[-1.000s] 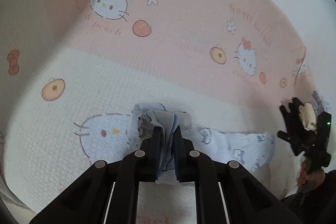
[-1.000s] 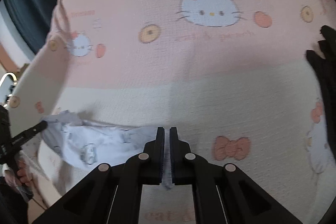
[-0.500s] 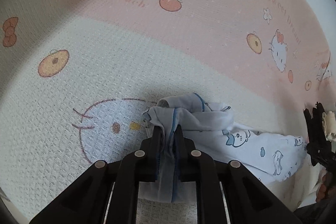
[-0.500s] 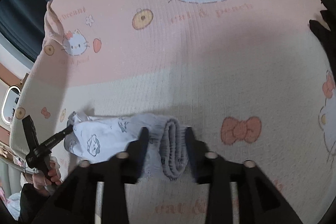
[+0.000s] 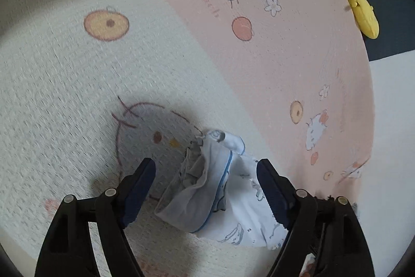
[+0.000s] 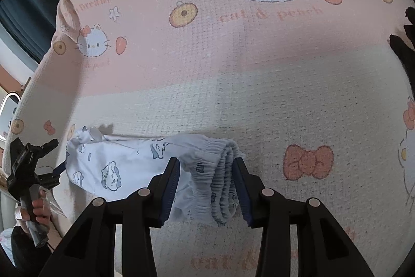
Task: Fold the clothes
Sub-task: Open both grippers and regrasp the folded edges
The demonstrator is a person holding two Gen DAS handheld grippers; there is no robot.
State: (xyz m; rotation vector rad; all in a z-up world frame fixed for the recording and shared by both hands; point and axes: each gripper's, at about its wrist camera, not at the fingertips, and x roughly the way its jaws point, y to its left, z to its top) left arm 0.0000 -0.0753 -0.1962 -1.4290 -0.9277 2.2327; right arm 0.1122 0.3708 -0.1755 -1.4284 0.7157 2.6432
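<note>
1. I find the garment [image 6: 124,162], small pale-blue printed trousers or shorts, lying flat in a narrow band on the bed cover [image 6: 233,85], near the edge closest to me. Layers are stacked at both ends, so it lies folded lengthwise at least.
2. My right gripper [image 6: 206,183] stands with its jaws spread wide and holds nothing. The gathered waistband end [image 6: 223,173] lies between them; whether the pads touch the cloth I cannot tell.
3. My left gripper [image 5: 205,183] is likewise spread and empty, over the opposite end, where the hem with blue piping [image 5: 207,173] is bunched and partly turned up.
4. Judgement: the scene fits either a lengthwise fold just laid down with a crosswise fold to follow, or a finished fold being let go. The pictures do not settle which.
5. If folding goes on, I judge good work to require pinching every layer at each end together, lifting evenly, and keeping the waistband edges aligned.
6. Risk noted: the crumpled hem would carry its wrinkle into any later fold; it wants flattening.
7. A yellow toy [image 5: 363,14] lies well apart at the far edge, and is no obstruction.
</note>
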